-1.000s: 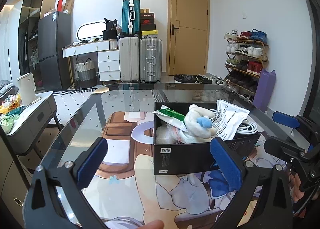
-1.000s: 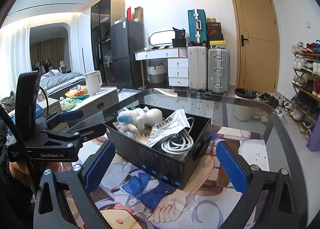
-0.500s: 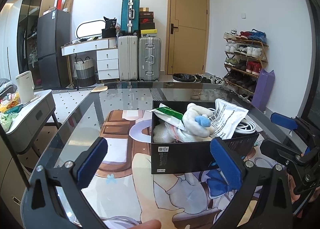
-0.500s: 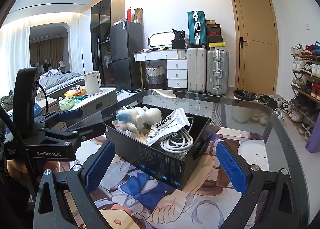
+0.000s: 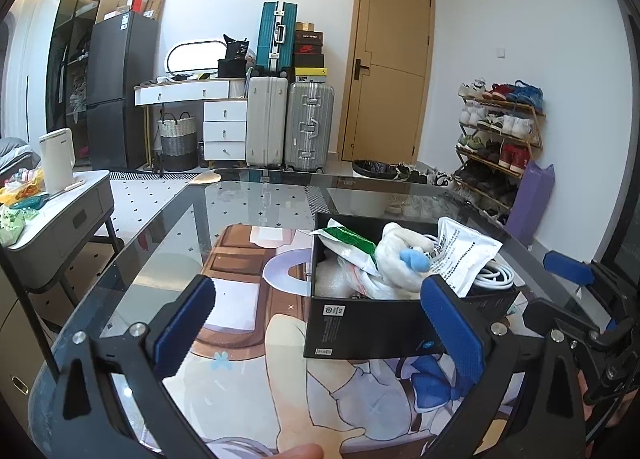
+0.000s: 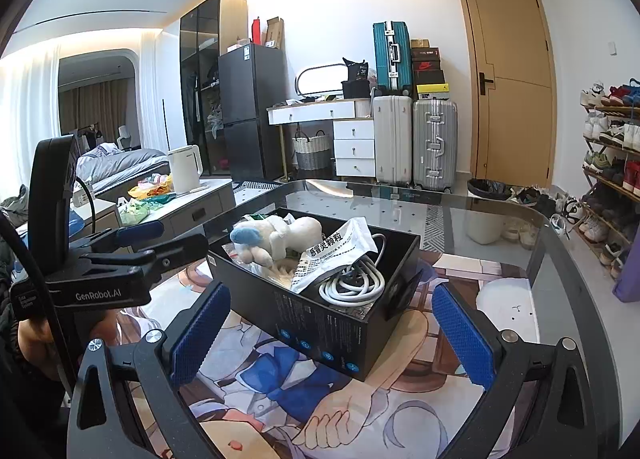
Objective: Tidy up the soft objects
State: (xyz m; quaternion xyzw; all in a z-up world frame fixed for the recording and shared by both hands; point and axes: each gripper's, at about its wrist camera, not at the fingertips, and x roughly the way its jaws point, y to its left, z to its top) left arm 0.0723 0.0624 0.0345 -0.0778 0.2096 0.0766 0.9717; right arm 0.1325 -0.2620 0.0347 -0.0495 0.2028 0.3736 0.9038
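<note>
A black box (image 5: pixel 372 329) (image 6: pixel 320 323) stands on the printed mat on the glass table. In it lie a white plush toy with a blue ear (image 5: pixel 400 259) (image 6: pixel 280 239), a white printed pouch (image 5: pixel 464 251) (image 6: pixel 340 255), a green and white packet (image 5: pixel 348 239), a clear bag (image 5: pixel 340 279) and a coiled white cable (image 5: pixel 496 275) (image 6: pixel 352 283). My left gripper (image 5: pixel 320 327) is open and empty, short of the box's near left side. My right gripper (image 6: pixel 332 335) is open and empty, in front of the box. Each gripper shows in the other's view.
The glass table (image 5: pixel 240 203) carries an anime printed mat (image 5: pixel 256 323). A grey side table (image 5: pixel 60 219) with a white kettle stands to the left. Suitcases (image 5: pixel 288 123), a door and a shoe rack (image 5: pixel 500 147) line the far wall.
The left view has shifted slightly, so the box sits a little further right and closer. Both grippers stay open and empty. The box contents have not moved.
</note>
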